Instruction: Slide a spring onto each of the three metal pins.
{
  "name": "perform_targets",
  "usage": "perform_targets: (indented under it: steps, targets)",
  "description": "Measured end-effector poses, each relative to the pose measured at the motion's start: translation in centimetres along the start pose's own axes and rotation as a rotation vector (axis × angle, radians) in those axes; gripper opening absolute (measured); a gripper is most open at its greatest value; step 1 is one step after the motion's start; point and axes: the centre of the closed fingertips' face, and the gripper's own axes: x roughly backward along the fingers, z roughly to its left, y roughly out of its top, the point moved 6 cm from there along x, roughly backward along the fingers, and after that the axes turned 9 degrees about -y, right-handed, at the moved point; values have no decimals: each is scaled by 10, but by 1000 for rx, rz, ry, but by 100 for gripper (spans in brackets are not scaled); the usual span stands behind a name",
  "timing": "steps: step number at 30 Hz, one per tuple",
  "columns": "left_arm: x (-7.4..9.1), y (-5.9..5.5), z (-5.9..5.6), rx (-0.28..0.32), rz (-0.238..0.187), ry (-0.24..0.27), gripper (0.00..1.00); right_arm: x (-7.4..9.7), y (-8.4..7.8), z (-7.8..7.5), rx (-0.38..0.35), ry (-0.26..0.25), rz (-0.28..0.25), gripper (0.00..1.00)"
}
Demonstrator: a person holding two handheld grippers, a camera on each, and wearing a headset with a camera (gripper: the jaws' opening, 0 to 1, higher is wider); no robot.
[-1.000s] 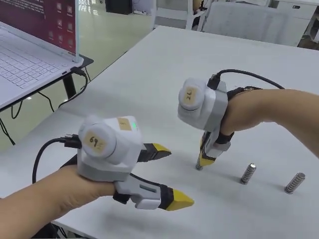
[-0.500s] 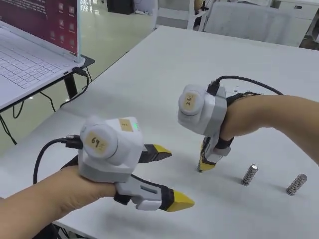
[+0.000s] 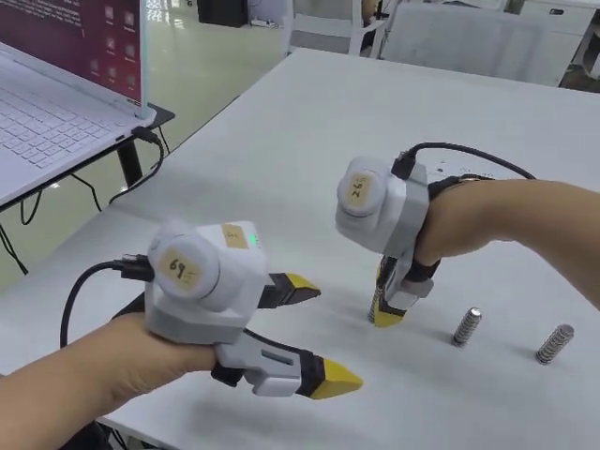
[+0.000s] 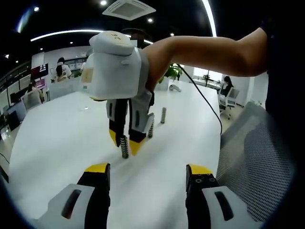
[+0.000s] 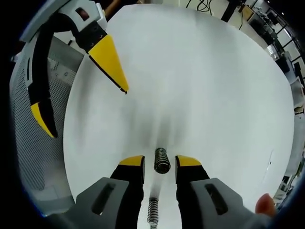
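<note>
**Right tongs edge toward the other springs**

Over the last second the right tongs (image 3: 384, 314) have shifted a little toward the two springs on their right. The left tongs (image 3: 323, 333) have hardly moved.

The right tongs point straight down at the white worktop (image 3: 309, 122), tips at or just above it. A spring (image 5: 162, 161) stands upright between the tips. In the right gripper view the jaws are drawn in close on either side of it, with a thin sliver of worktop showing on each side. Whether they actually press on it I cannot tell. The left gripper view shows its lower coils reaching below the yellow tips.

The left tongs hang above the near edge of the worktop, jaws spread wide and holding nothing, aimed at the right tongs.

Near the right tongs stands a second spring (image 3: 466, 326) with a bright pin (image 3: 475, 313) end showing at its top. A third spring (image 3: 553, 344) stands just beyond it. A laptop (image 3: 56, 112) sits open on a stand off to the left.
</note>
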Motion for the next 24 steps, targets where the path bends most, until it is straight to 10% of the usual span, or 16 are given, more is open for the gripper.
perform_targets:
  steps: [24]
  targets:
    - [-2, -1, -2, -5, 19, -4, 60, 21, -20, 2, -59, -41, -65, 33]
